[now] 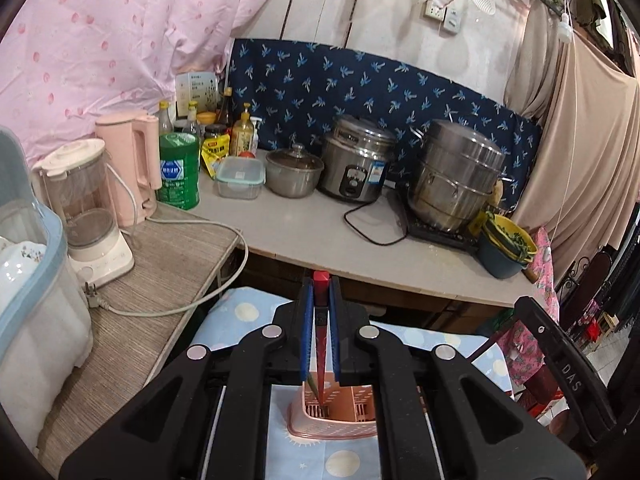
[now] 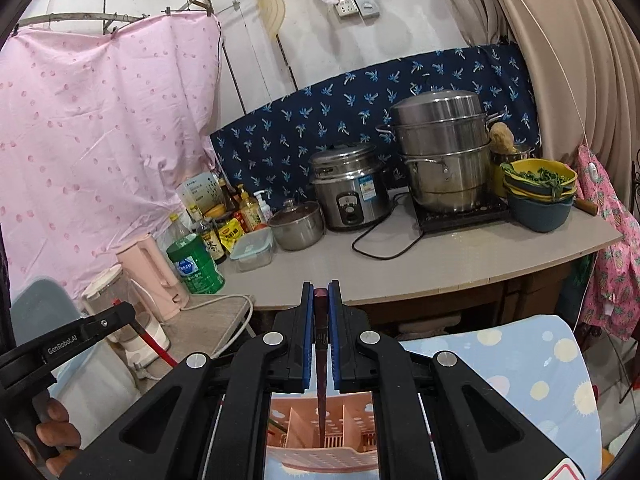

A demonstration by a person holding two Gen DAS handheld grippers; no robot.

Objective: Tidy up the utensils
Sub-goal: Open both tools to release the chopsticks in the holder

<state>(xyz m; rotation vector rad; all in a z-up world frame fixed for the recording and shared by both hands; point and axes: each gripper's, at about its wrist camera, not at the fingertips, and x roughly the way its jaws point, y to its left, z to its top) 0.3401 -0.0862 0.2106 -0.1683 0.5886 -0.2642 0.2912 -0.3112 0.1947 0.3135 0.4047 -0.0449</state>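
My left gripper [image 1: 321, 294] is shut on a red chopstick [image 1: 321, 344] that points down into a pink slotted utensil holder [image 1: 340, 408] on the blue dotted cloth [image 1: 240, 316]. A green stick also stands in that holder. My right gripper [image 2: 321, 300] is shut on a dark red chopstick [image 2: 321, 364] whose tip reaches into the same pink holder [image 2: 344, 436], over its middle compartment. The left gripper body also shows at the left of the right wrist view [image 2: 72, 340], with its red chopstick below it.
A counter [image 1: 320, 232] holds a rice cooker [image 1: 356, 160], a steel steamer pot [image 1: 456, 176], a small lidded pot, a plastic box, bottles and stacked bowls [image 1: 506, 246]. A blender [image 1: 86, 208], a pink kettle and a dish box stand at the left.
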